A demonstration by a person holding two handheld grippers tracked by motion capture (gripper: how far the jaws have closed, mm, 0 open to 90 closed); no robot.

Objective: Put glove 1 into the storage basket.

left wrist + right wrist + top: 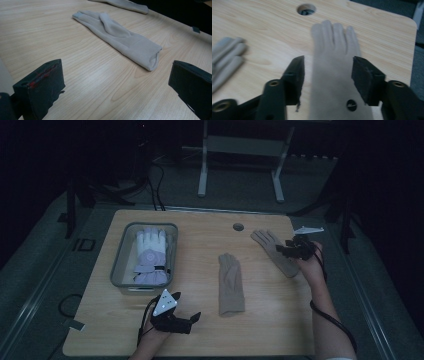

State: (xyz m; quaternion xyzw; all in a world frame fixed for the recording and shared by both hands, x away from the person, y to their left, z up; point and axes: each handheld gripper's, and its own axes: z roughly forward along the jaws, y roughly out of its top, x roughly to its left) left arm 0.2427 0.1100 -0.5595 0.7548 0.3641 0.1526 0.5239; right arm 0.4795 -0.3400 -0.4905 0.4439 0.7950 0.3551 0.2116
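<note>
Right tool at the right of the high view, straddling the flat beige knit glove with spread fingers near the desk's upper right corner. Half-closed around the palm, pads not pressing yet, so nothing gripped. Best bet: drop lower so both pads catch fabric at the palm, then squeeze, not just skim the top layer. Second beige knit glove, folded narrow, lying mid-desk. Left tool wide open and empty at lower left, beside the clear plastic bin holding a white padded glove.
</note>
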